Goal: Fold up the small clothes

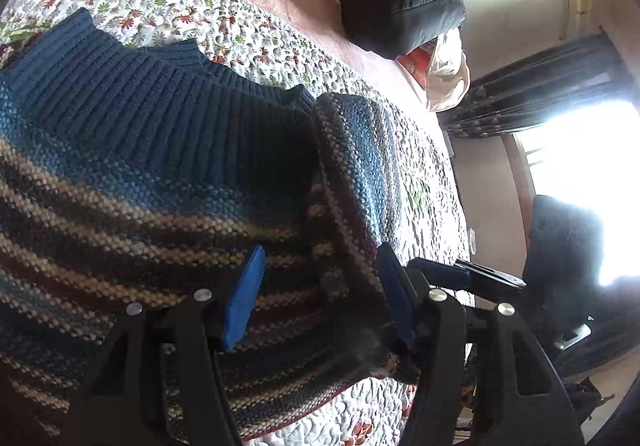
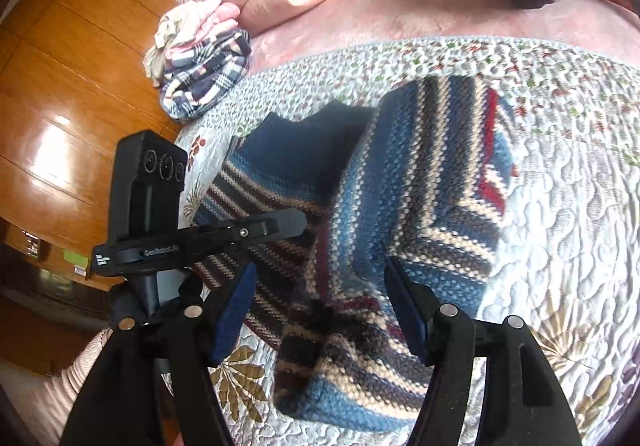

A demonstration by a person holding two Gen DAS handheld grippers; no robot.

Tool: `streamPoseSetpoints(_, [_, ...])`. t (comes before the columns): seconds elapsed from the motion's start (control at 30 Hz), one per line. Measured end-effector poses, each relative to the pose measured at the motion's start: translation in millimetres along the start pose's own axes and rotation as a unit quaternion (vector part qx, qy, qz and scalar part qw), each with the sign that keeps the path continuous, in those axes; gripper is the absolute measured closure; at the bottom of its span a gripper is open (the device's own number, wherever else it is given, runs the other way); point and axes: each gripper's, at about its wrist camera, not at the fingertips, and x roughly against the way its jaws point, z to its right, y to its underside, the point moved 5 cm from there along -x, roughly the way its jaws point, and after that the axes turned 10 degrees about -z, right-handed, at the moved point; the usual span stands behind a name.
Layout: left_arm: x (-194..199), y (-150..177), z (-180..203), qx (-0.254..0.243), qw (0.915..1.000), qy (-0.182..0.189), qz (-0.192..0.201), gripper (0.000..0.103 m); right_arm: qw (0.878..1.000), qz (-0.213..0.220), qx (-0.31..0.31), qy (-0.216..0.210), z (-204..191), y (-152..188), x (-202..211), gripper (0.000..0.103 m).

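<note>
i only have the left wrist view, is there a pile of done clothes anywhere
Observer: Yes. The right wrist view shows a plaid folded garment with a pink one stacked on it, at the far left corner of the floral quilt.
Operator: where are the right tongs
Observer: The right tongs are open over the near end of the striped sweater, and neither pad is gripping it.
Operator: what's past that side of the bed
Observer: A glossy wooden wardrobe.
</note>
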Motion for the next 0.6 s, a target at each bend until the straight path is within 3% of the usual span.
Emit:
streamPoseSetpoints(0.27, [-20.4, -6.5, 7.3, 0.018, 0.9989, 0.041, -0.015, 0.046, 0.995, 0.019, -0.087, 0.033, 77.7, 40.7, 27.2, 0.035])
streamPoseSetpoints(0.6, [-56.6, -19.4, 13.8, 0.029, 0.9985, 0.035, -0.031, 0.047, 0.990, 0.007, -0.137, 0.034, 123.6, 74.8, 8.1, 0.035])
